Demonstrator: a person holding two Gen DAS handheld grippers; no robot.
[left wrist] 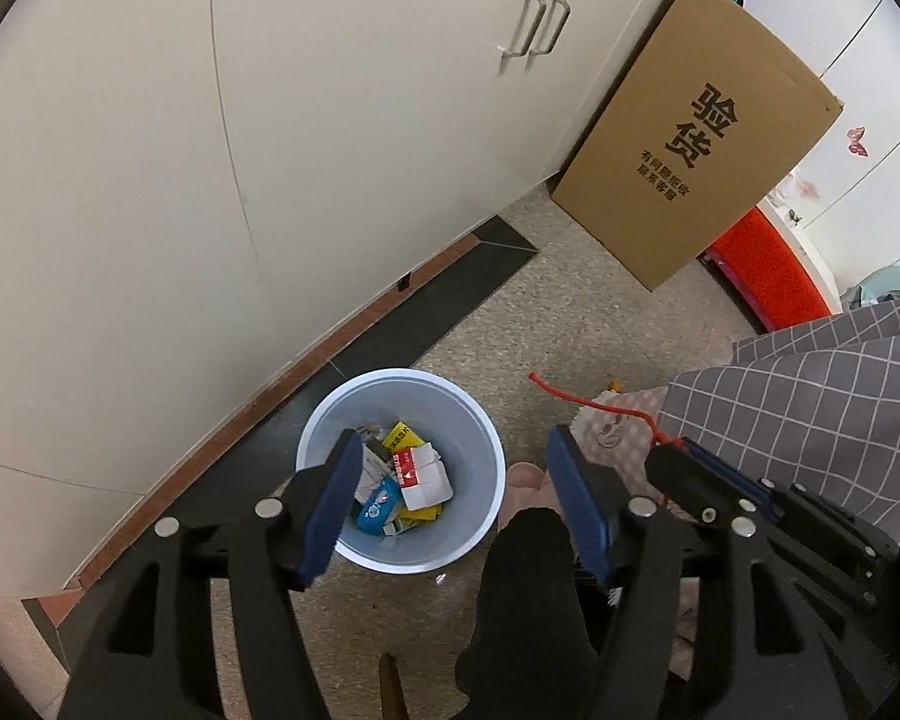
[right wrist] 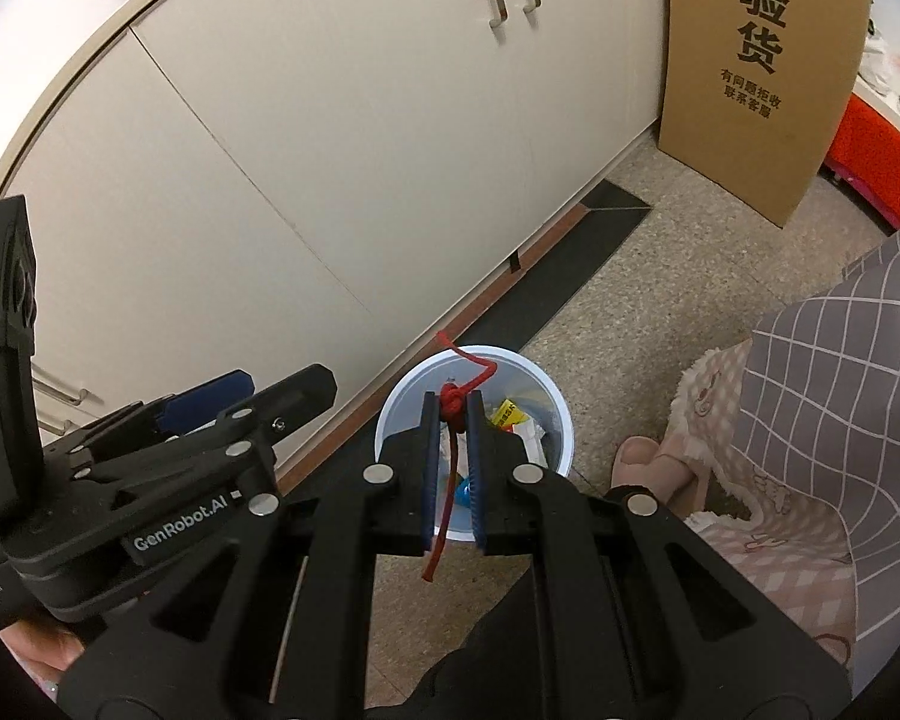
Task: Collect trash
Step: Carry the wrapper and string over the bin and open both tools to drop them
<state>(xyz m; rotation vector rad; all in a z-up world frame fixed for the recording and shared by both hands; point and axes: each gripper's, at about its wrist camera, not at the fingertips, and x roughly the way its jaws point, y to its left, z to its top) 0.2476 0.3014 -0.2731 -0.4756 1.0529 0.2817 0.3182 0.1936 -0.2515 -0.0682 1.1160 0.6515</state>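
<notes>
You're over a speckled stone floor (left wrist: 594, 312) with a dark tiled strip along the foot of a cream cabinet (left wrist: 342, 138), whose two metal handles (left wrist: 537, 30) sit at the upper middle of the left wrist view. A brown cardboard box (left wrist: 699, 138) printed with black characters leans against the cabinet's end at the upper right, an orange-red crate (left wrist: 768, 267) tucked just behind it. At the right edge hangs grey checked fabric (left wrist: 810, 420), and a pink slipper (right wrist: 660, 468) rests on the floor below it in the right wrist view.

Low and centre in both views stands the pale blue wastebasket (left wrist: 480, 450), close to the dark strip. It already holds wrappers: a yellow packet (left wrist: 403, 437), a red-and-white carton (left wrist: 423, 477), a blue packet (left wrist: 378, 507).

Your left claw (left wrist: 450, 510) is spread wide, its blue pads (left wrist: 333, 510) apart with nothing between them, framing the basket from above.

Your right claw (right wrist: 453, 420) is pinched together on a red cord (right wrist: 450, 405): the knot sits at the fingertips, one end curls up toward the basket's far rim, the other tail dangles down between the pads. In the picture the cord lies right over the basket's mouth.
</notes>
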